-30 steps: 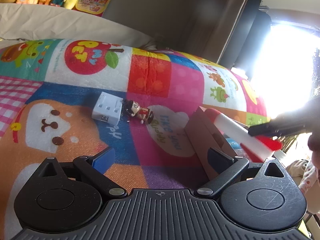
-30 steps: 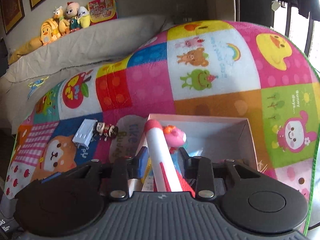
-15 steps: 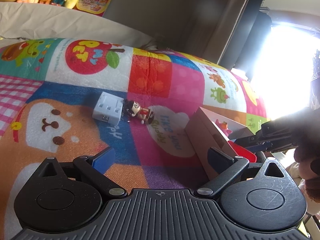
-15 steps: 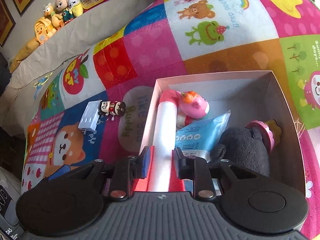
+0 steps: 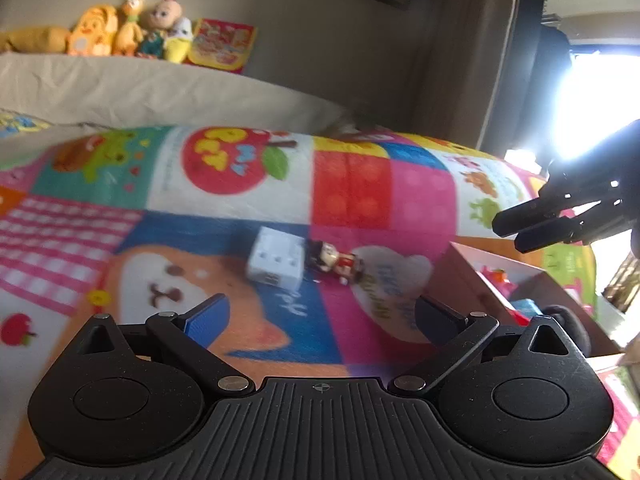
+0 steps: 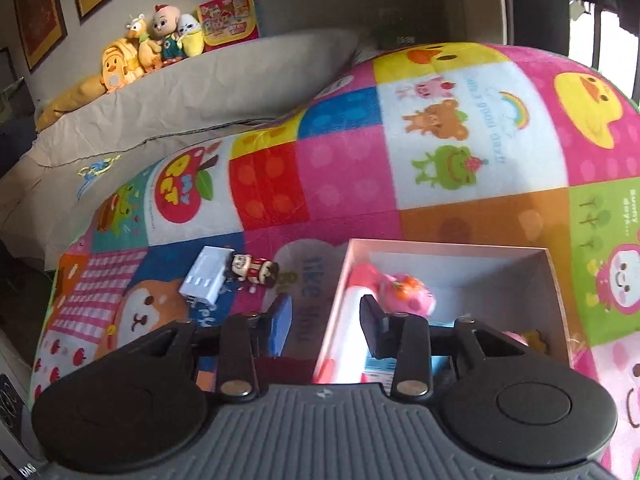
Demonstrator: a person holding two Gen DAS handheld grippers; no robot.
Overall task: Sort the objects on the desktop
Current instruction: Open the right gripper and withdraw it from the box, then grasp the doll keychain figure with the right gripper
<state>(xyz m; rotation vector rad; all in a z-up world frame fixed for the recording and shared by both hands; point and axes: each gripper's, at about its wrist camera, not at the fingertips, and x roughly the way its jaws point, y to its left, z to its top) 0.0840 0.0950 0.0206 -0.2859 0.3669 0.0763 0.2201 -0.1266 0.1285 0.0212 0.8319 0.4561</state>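
A shallow cardboard box (image 6: 440,246) lies on the patchwork blanket. Inside it are a white tube with red ends (image 6: 344,320), a pink toy (image 6: 404,292) and a blue packet. My right gripper (image 6: 326,324) hovers over the box's left rim with its jaws opening; the tube lies below them, free of the pads. Left of the box sit a white plug adapter (image 6: 206,276) and a small figurine (image 6: 254,270). My left gripper (image 5: 320,316) is open and empty, short of the adapter (image 5: 276,262) and figurine (image 5: 334,262). The right gripper (image 5: 532,228) shows above the box (image 5: 464,276).
A grey cushion (image 6: 200,92) runs behind the blanket with plush toys (image 6: 152,48) and a colourful packet (image 6: 230,18) on top. A bright window (image 5: 592,112) glares at the right. Bare blanket (image 5: 120,232) stretches left of the adapter.
The right gripper lowered the tube into the box, let go of it and lifted away. The left gripper's view has tilted upward a little.
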